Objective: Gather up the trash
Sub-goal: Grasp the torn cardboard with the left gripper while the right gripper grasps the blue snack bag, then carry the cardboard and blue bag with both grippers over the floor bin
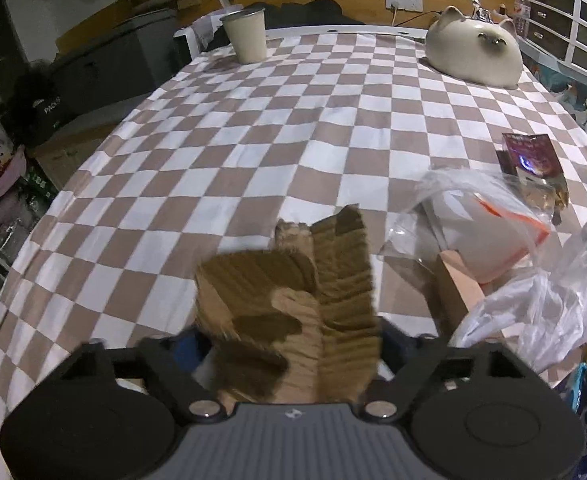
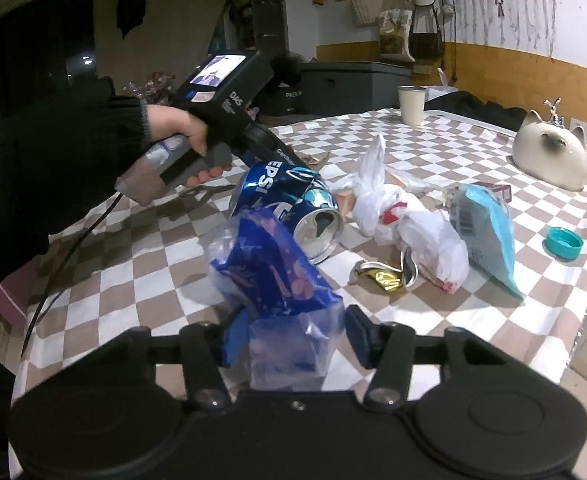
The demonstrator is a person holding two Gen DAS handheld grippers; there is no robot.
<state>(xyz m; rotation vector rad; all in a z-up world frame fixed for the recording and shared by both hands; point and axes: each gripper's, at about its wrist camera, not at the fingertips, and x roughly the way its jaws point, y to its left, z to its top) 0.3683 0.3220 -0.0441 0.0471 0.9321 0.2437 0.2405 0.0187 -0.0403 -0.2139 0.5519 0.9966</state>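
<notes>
Both hands are busy over the checked tablecloth [image 1: 293,120]. The left gripper [image 1: 293,344] has a torn piece of brown cardboard [image 1: 293,300] standing up between its jaws; the card fills the gap from side to side, though its bulk hides the pads, so I judge it gripped rather than see the contact. The right gripper [image 2: 293,336] has a blue wrapper [image 2: 277,272] between its fingers; the left pad looks against it, while the right pad stands a little off the clear plastic, so this one reads as nearly closed, not yet clamped.

More trash waits beyond: a crushed blue can [image 2: 289,208] just behind the wrapper, a knotted white bag [image 2: 409,224], a gold foil scrap [image 2: 385,278], a pale blue packet [image 2: 485,232] and a teal cap [image 2: 564,243] off to the side.

To do this well, the right jaws should squeeze fully on the wrapper's thicker fold, since thin film slips. The cardboard wants a firm hold near its base; it is tall and may flop when lifted.
</notes>
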